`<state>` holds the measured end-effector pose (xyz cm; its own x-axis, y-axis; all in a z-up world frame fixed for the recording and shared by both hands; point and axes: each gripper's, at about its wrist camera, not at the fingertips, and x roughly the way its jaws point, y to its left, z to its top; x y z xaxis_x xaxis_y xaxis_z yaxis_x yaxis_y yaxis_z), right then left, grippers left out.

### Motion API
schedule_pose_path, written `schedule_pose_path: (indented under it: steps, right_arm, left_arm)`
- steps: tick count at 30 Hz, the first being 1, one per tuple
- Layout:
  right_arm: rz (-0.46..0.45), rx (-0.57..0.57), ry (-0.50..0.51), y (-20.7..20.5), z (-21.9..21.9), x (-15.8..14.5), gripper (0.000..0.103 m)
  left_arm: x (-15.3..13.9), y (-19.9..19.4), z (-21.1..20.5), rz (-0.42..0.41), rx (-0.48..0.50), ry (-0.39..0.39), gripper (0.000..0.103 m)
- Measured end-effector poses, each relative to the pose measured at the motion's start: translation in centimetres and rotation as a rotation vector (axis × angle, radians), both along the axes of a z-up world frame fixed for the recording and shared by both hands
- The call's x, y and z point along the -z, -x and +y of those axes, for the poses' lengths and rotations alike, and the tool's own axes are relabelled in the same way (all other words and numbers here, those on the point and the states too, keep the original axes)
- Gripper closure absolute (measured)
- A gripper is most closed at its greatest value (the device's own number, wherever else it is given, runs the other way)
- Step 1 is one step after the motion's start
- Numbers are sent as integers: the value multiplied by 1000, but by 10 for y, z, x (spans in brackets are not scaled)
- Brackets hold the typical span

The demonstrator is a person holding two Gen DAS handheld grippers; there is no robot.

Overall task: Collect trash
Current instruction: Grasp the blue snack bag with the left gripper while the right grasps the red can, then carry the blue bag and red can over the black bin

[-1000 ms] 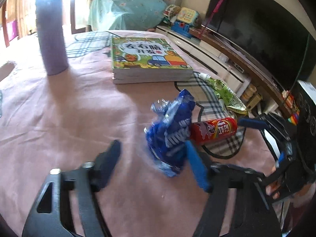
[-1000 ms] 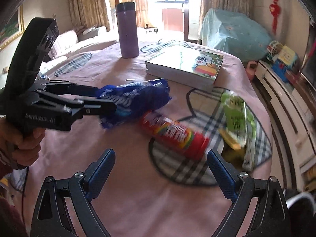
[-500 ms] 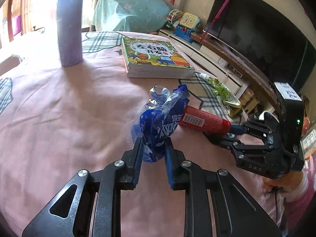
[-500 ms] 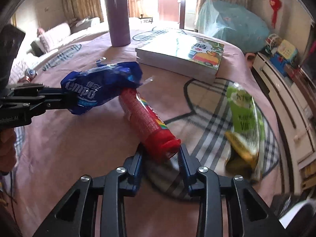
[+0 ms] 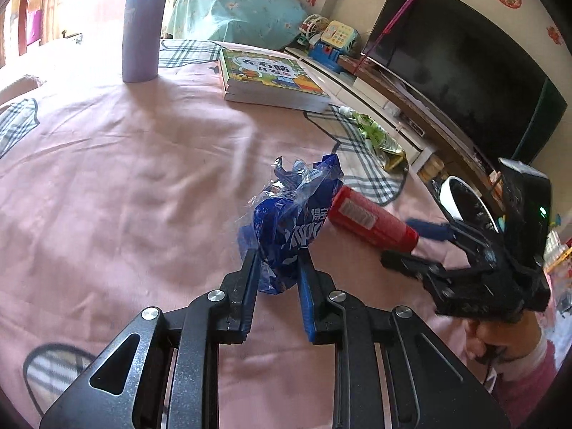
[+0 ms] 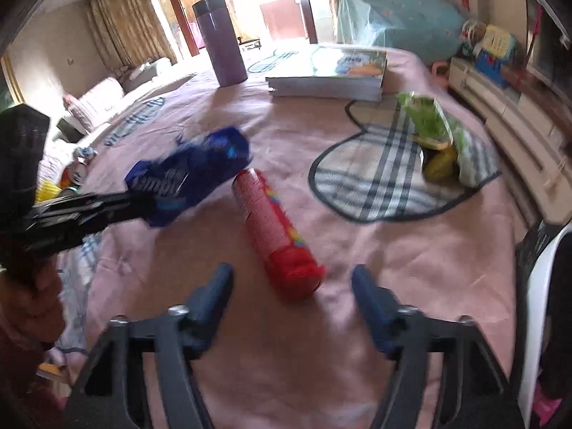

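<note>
A crumpled blue snack bag [image 5: 289, 225] hangs just above the pink tablecloth, and my left gripper [image 5: 278, 255] is shut on its lower end. In the right wrist view the same bag [image 6: 193, 175] sits at the tip of the left gripper [image 6: 143, 203]. A red snack tube [image 6: 271, 228] lies on the cloth. Its near end sits between the fingertips of my right gripper [image 6: 292, 273], whose jaws are opening, with a gap on each side. The left wrist view shows the tube [image 5: 371, 220] beside the bag and the right gripper [image 5: 411, 246] behind it.
A green wrapper [image 6: 436, 132] lies on the plaid patch at the right. A thick book [image 6: 329, 71] and a purple flask [image 6: 221, 43] stand further back. A white bin [image 6: 547, 286] is off the table's right edge, and a TV unit runs beyond it.
My left gripper closed on the blue bag and carried it along. My right gripper closed on the red tube's end, then spread again, leaving the tube on the cloth.
</note>
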<state>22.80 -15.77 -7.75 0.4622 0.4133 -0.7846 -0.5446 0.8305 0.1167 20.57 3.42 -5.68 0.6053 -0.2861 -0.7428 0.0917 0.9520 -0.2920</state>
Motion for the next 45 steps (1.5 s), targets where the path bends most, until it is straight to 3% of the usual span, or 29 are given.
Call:
schedule_pose_path:
  steps: [4,5,6,7,12,27,45]
  right_arm:
    - [-2,-13,-14,-5,9,4,35]
    - [4,-10,-14,-6,10,6,42]
    - [5,-3,-12,-6,11,7,64]
    - [1,9,-21,-3,9,7,66]
    - [-20,54,-65,19,-6,-2,67]
    - [-72,326,-235,99,-108,-20,70]
    - [-151,477,-276,129,-182,-42,70]
  left_arm:
    - [-5,9,0,-8,-6,-3,83]
    - [-7,11,-1,-11,-5,-5,83]
    - [-8,13,-2,-13,-4,-8,83]
    - [-8,15,-3,-14,-2,-10,83]
    - [-12,23,-22,-26,32,-20,83]
    - [-19,34,-113,-52,202,-47,83]
    - [-39,41,-184,-103,316,-84,83]
